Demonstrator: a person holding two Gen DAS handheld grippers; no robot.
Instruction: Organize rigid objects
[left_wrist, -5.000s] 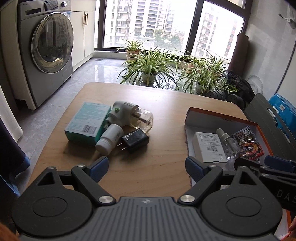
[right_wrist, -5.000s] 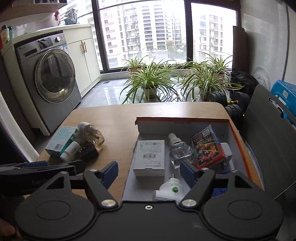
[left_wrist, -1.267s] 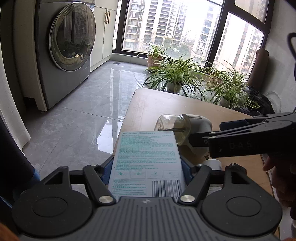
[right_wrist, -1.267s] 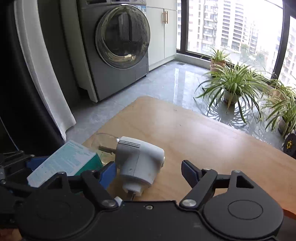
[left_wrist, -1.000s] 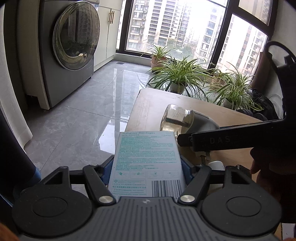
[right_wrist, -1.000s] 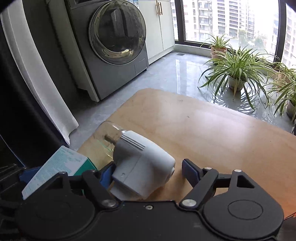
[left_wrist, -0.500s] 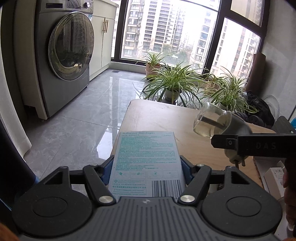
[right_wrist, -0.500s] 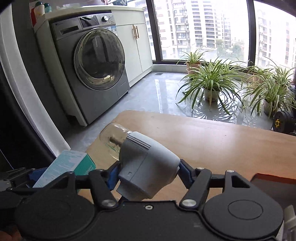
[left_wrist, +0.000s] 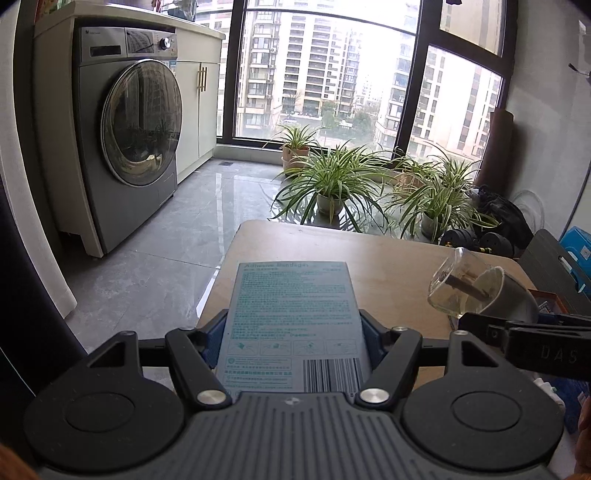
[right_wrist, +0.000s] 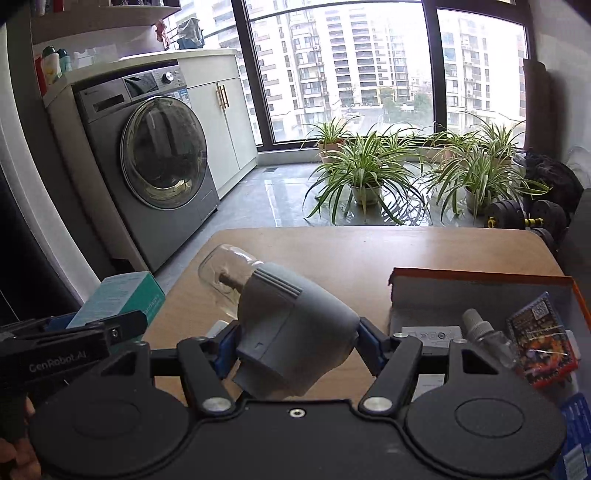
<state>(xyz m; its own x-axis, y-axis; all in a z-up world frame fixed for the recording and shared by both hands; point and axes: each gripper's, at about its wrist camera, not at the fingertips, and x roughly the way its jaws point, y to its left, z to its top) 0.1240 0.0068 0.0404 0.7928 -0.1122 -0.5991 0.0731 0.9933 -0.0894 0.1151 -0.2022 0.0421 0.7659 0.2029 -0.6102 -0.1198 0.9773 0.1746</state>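
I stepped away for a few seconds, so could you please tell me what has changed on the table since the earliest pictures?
Both grippers started empty. The left gripper has since picked the teal bandage box off the table, and the right gripper has lifted the white plug-in vaporizer with its clear bottle; both are carried toward the orange-rimmed box. The items in that box look unchanged.

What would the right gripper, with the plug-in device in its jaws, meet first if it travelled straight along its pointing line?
Probably the bare wooden table: the right gripper points down at it, left of the open box; depth is uncertain.
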